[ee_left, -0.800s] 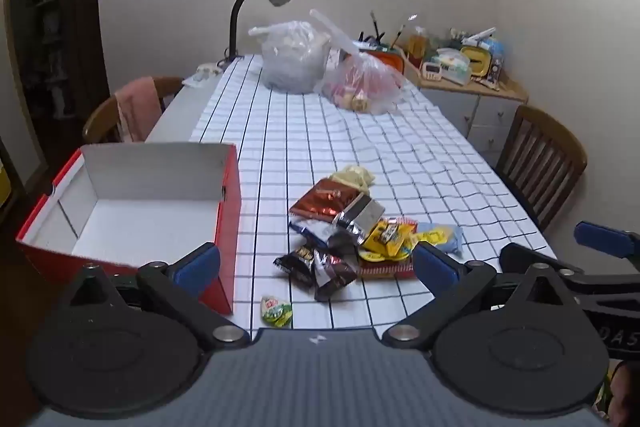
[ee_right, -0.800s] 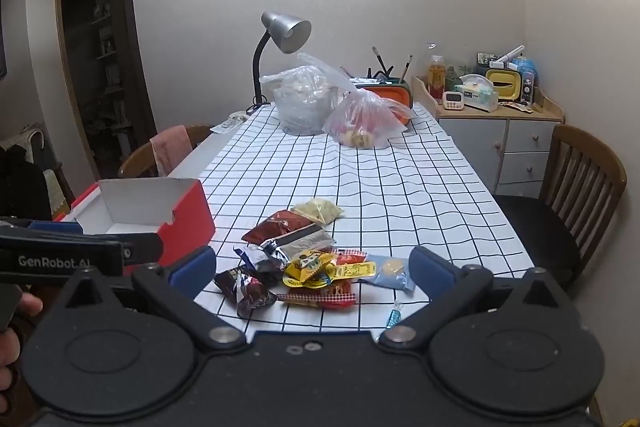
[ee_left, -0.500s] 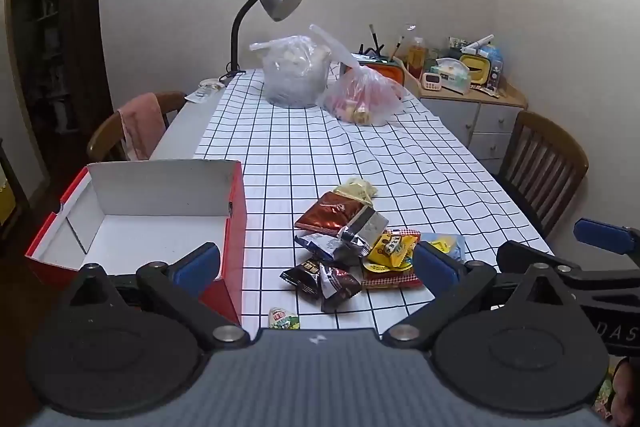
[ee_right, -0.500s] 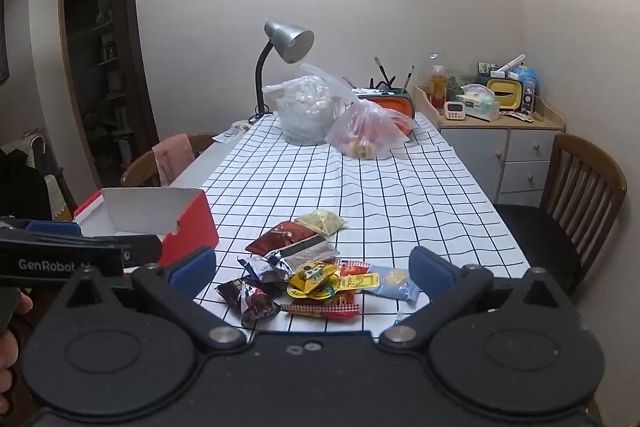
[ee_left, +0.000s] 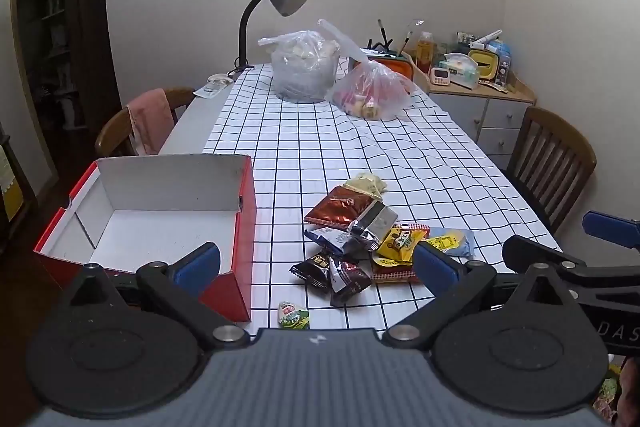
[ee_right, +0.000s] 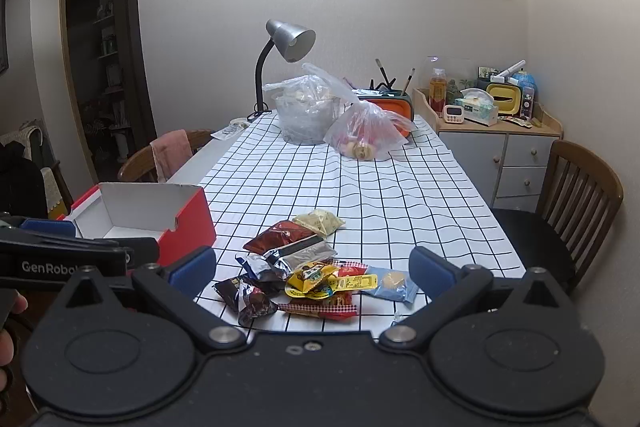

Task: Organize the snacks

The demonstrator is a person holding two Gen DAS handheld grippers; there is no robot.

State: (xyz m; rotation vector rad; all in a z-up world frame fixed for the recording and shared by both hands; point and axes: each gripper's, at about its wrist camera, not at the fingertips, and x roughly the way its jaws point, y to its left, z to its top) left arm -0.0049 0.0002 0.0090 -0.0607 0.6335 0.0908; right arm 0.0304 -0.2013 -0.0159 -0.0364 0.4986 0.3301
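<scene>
A heap of snack packets (ee_right: pixel 308 275) lies near the tabletop's (ee_right: pixel 400 195) front edge; a red box (ee_right: pixel 160 223) sits at its left edge.

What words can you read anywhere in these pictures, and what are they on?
"GenRobo", cut off: on the left tool, seen from the right camera.
"DAS", cut off: on the right tool, seen from the left camera.
Snack packets: print too small to read.
Timer on the cabinet: unreadable.
</scene>
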